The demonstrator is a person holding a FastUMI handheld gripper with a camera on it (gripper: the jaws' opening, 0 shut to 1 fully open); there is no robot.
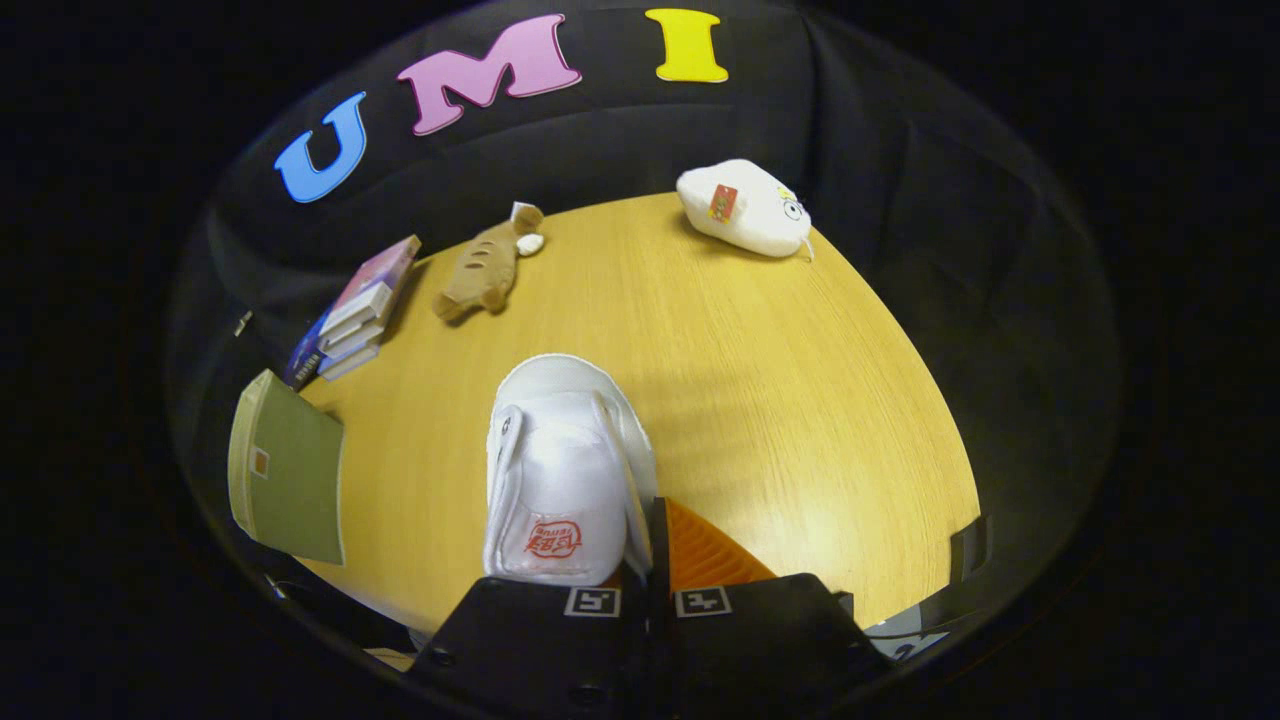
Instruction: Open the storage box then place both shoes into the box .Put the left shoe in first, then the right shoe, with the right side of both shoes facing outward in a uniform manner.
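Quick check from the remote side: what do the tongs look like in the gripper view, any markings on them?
The tongs have two wide, blocky dark bodies side by side, each carrying a small square black-and-white tag near its front edge. A ribbed inner face shows on the right finger. No cables are visible.

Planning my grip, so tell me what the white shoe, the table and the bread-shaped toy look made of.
Shoe: smooth white leather or a synthetic like it, soft sheen, stitched panels; the gripper looks shut on its edge.
Table: wood or wood-look laminate, fine straight grain, light glare.
Bread-shaped toy: plush fabric, matte and fuzzy.
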